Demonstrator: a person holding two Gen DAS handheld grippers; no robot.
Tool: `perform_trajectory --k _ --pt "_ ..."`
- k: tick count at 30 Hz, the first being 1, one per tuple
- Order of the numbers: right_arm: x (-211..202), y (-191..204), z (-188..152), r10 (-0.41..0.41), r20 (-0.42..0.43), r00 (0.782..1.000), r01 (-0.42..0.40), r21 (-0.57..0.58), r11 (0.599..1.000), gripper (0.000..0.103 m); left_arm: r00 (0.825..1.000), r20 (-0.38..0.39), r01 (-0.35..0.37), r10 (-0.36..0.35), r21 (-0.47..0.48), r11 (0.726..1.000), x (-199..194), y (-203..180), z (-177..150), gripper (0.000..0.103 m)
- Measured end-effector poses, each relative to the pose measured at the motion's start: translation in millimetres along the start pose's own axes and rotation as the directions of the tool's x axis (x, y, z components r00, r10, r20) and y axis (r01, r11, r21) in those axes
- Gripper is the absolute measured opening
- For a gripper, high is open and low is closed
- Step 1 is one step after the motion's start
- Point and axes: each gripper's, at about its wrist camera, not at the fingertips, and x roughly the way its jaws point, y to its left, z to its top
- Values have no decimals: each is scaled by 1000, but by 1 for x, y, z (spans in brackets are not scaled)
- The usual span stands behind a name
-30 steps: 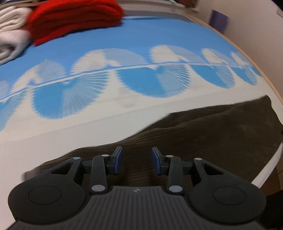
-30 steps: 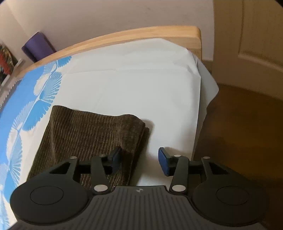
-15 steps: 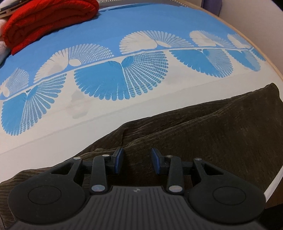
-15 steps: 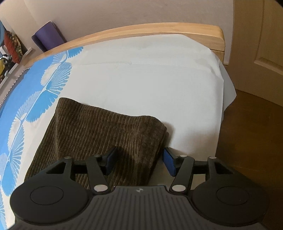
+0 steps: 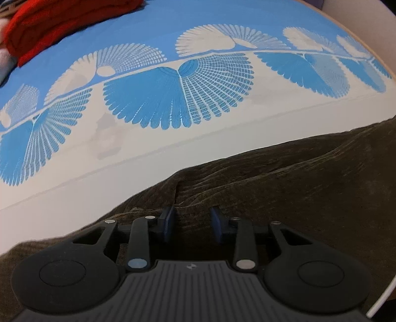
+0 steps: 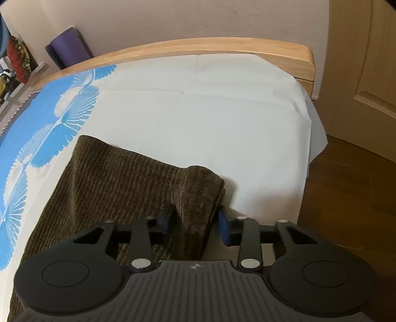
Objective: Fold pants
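Dark brown corduroy pants (image 6: pixel 118 178) lie on the white part of the bed near its front edge. My right gripper (image 6: pixel 195 223) is at the near right corner of the pants. Its jaws are closing, and a raised ridge of the cloth is squeezed between the blue pads (image 6: pixel 224 229). In the left wrist view the pants (image 5: pixel 284 188) fill the lower right in soft wrinkles. My left gripper (image 5: pixel 191 223) hangs low over them, open, its pads apart, with a crease of cloth running up from beside the left pad.
The bed cover (image 5: pixel 173 99) is blue with white fan shapes, and a white sheet (image 6: pixel 210 111) covers the bed's end. A red folded garment (image 5: pixel 61 22) lies at the far left. A wooden footboard (image 6: pixel 222 45), a purple roll (image 6: pixel 68 45), a door (image 6: pixel 358 74) and wood floor (image 6: pixel 346 198) border the bed.
My left gripper has come down and across onto the pants, which now fill more of its view. My right gripper's jaws have closed in on the pants' corner, and the cloth bunches up between them.
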Motion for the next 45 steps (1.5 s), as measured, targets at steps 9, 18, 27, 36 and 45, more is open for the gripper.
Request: perform_trajectory --k 9,18,27,36,45 --pt "-14 -21 10 171 4 985 -169 173 970 13 999 42 17 -16 -22 1000 -21 2 5 38" --pt "-102 71 -4 298 196 934 -222 -334 916 12 983 179 48 -38 -53 997 -89 30 2 39" --pt "-247 191 -191 719 25 695 -204 -952 229 12 973 229 12 11 -99 995 -132 96 -31 39" --pt "-225 194 -418 443 -378 813 -192 -892 -410 21 980 195 -9 38 -146 989 -146 157 -66 40" --pt "-262 209 -356 511 -383 770 -364 -921 -142 49 977 210 66 -24 -197 978 -154 174 -63 43"
